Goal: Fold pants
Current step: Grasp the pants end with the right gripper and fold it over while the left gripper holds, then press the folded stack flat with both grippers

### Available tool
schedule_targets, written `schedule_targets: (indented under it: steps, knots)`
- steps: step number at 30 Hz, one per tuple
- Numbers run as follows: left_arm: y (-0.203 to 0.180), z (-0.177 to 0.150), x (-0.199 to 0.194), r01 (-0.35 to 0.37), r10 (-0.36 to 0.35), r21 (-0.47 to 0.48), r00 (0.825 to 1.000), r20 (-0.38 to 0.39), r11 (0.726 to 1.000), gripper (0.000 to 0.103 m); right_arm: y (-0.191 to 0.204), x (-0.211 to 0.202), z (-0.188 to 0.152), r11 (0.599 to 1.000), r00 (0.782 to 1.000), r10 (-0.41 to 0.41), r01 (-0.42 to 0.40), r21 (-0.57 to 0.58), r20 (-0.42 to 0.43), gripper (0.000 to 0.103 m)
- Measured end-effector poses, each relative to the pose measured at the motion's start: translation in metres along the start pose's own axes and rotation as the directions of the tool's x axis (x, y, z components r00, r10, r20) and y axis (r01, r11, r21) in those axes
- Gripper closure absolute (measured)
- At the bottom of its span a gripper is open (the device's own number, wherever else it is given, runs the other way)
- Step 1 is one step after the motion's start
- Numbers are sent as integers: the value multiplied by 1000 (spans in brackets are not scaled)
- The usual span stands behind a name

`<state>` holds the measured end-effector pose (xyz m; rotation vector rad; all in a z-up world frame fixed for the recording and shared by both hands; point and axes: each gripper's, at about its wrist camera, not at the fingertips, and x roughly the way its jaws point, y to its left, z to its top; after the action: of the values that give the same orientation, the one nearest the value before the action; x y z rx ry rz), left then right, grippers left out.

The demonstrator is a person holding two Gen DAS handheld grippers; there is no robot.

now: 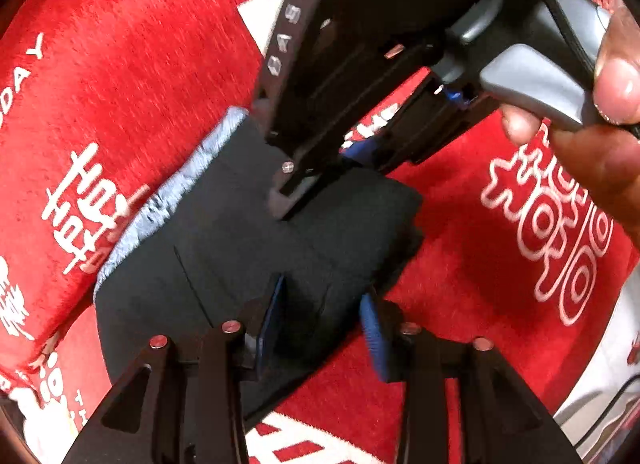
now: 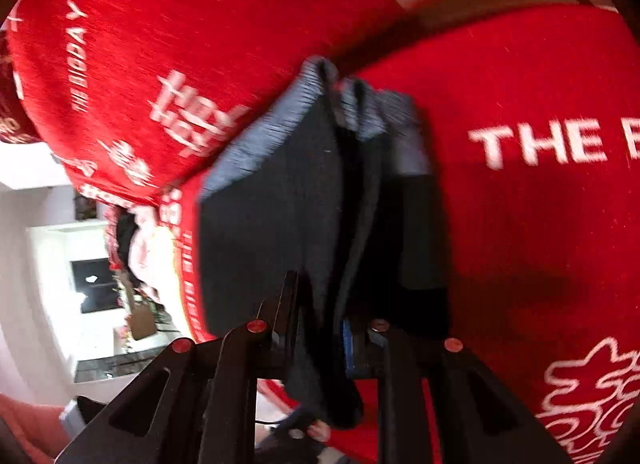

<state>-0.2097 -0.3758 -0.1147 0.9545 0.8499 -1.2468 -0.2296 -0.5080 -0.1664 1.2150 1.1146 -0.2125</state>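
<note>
The pants (image 1: 224, 248) are a dark, folded bundle with a light blue-grey ribbed edge (image 1: 168, 204), lying on a red blanket (image 1: 460, 224). My left gripper (image 1: 323, 329) stands open at the bundle's near end, with the dark cloth between its blue pads (image 1: 374, 338) but not pinched. My right gripper (image 1: 320, 178) reaches in from the upper right, held by a hand (image 1: 612, 80), its tips at the bundle's far end. In the right wrist view the pants (image 2: 272, 232) are blurred. A fold of dark cloth fills the gap of the right gripper (image 2: 318, 338), which is shut on it.
The red blanket (image 2: 520, 244) carries white lettering and patterns. A raised red roll of the same fabric (image 1: 104, 84) borders the pants on the left. Beyond the blanket's edge lie a white floor and furniture (image 2: 52, 256). A thin cable (image 1: 608, 400) runs at the lower right.
</note>
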Motion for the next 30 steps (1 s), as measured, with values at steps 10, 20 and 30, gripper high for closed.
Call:
schedule_targets:
  steps: [10,20,30]
  knots:
    - [98,-29,-35,-39,3,-293,992,-124,955,37,7,-29,-32,970,968,-244,245,0,51,69]
    - [165,-77,3,-174,3,-543,954,-300,821,37,70,-29,-29,945,953,-271,291,-150,138,69]
    - [162,-83,8,-168,-3,-553,956,-294,816,27,60,4,-5,930,946,-313,324,-174,86,69]
